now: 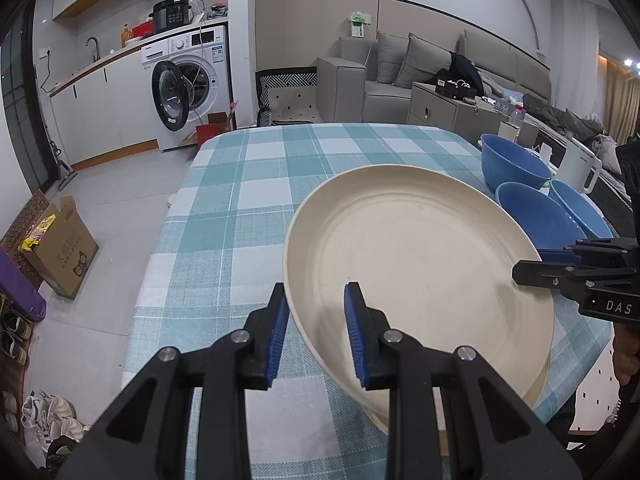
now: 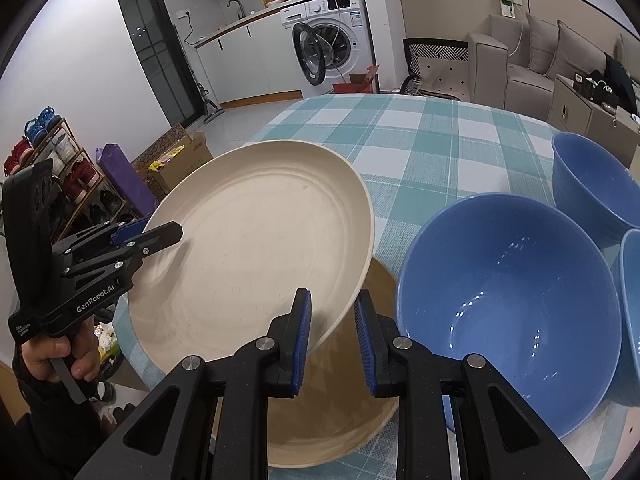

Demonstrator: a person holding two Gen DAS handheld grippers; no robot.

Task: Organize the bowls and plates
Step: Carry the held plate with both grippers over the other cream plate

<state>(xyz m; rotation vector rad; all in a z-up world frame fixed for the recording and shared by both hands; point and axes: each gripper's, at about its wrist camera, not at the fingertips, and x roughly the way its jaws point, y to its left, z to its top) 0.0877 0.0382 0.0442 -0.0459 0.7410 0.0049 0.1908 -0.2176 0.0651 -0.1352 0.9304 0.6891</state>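
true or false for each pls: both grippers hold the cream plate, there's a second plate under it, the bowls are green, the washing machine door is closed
1. Both grippers hold the cream plate: true. The left gripper and the right gripper each clamp its rim.
2. A second plate lies under it: true.
3. The bowls are green: false. The bowls are blue.
4. The washing machine door is closed: false. The washing machine has its door swung open.

A checked tablecloth (image 1: 248, 184) covers the table, bearing three blue bowls (image 2: 508, 304) and a beige plate (image 2: 340, 420).
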